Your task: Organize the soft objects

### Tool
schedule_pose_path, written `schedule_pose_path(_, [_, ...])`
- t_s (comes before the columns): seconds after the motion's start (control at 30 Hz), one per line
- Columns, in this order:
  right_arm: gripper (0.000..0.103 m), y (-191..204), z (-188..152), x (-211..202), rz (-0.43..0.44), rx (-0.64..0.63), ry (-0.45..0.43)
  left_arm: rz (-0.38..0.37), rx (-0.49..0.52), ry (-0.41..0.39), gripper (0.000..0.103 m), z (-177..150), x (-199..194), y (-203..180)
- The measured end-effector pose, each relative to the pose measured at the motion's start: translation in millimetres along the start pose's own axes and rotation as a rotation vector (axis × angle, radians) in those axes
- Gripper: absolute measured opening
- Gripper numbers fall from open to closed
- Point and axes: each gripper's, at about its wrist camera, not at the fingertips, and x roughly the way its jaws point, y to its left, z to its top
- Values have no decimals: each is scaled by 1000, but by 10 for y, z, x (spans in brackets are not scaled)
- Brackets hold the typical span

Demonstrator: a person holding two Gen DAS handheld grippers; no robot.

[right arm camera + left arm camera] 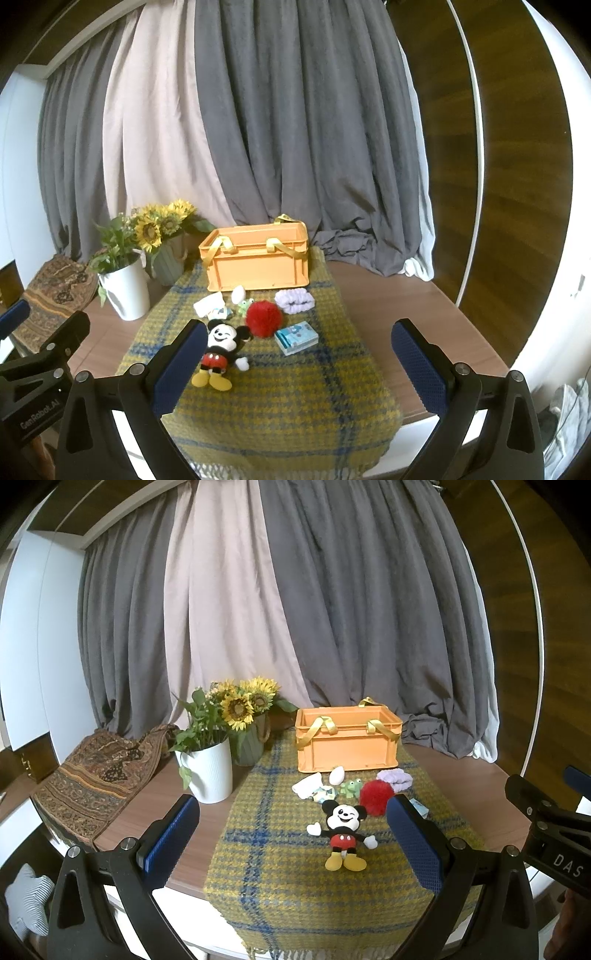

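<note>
An orange crate with yellow handles stands at the back of the plaid cloth. In front of it lie a mouse plush, a red pompom, a lilac scrunchie, a small green frog, a white egg-shaped toy, folded white cloths and a blue tissue pack. My left gripper is open, held short of the plush. My right gripper is open, nothing between its fingers.
A white pot of greenery and a grey vase of sunflowers stand left of the crate. A patterned fabric drapes the table's left end. Grey and beige curtains hang behind. Bare wooden table lies right of the cloth.
</note>
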Motion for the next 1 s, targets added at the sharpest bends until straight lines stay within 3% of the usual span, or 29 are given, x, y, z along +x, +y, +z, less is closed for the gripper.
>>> schedule_pose_path(1.0, [101, -67, 9, -11, -10, 6, -16, -11, 5, -12, 103, 19, 9, -107])
